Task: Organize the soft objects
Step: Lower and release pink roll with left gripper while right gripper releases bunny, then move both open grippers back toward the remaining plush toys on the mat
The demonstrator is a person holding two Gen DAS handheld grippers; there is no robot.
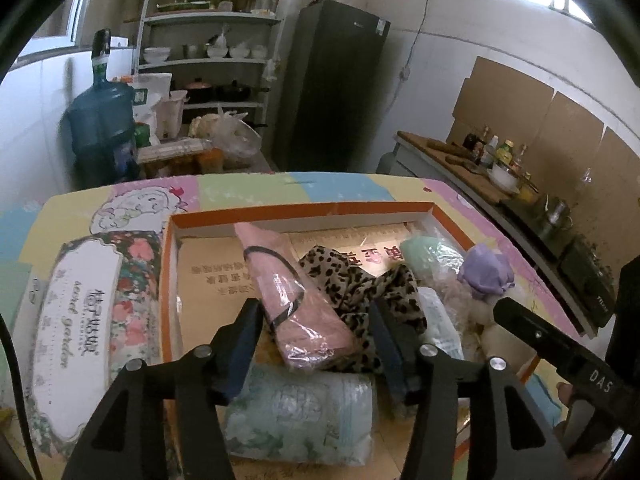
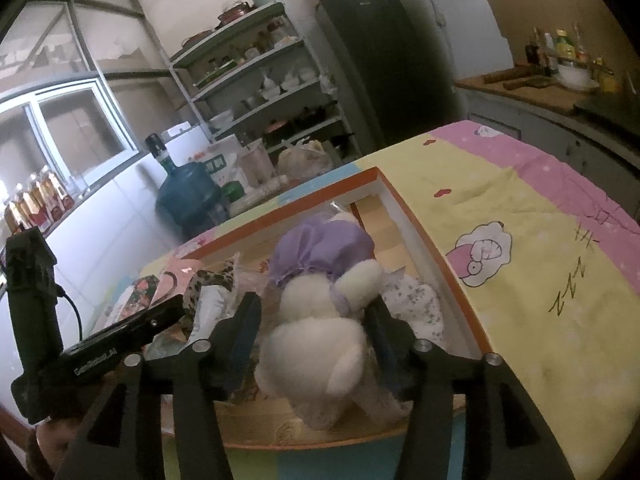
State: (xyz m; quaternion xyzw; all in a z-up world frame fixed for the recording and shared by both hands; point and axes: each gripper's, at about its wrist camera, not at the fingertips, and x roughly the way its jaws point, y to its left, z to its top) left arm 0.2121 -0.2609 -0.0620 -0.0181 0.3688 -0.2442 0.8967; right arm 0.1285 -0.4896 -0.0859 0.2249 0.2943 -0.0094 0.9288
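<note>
An orange-rimmed shallow box [image 1: 304, 210] lies on the cartoon-print cloth and holds the soft items. In the left wrist view my left gripper [image 1: 316, 314] is open, its jaws on either side of a pink wrapped roll [image 1: 296, 300] and a leopard-print cloth [image 1: 352, 284]. A pale green wrapped pack [image 1: 300, 420] lies under the fingers. In the right wrist view my right gripper [image 2: 314, 312] stands open around a white plush toy in a purple dress [image 2: 316, 320], inside the box [image 2: 420, 232]. Whether the pads touch it I cannot tell.
A floral tissue pack [image 1: 88, 328] lies left of the box. A floral white cloth [image 2: 416, 300] sits beside the plush. Behind the table are a water jug [image 1: 100, 120], a shelf rack [image 1: 212, 48], a dark fridge [image 1: 332, 80] and a counter with bottles [image 1: 492, 156].
</note>
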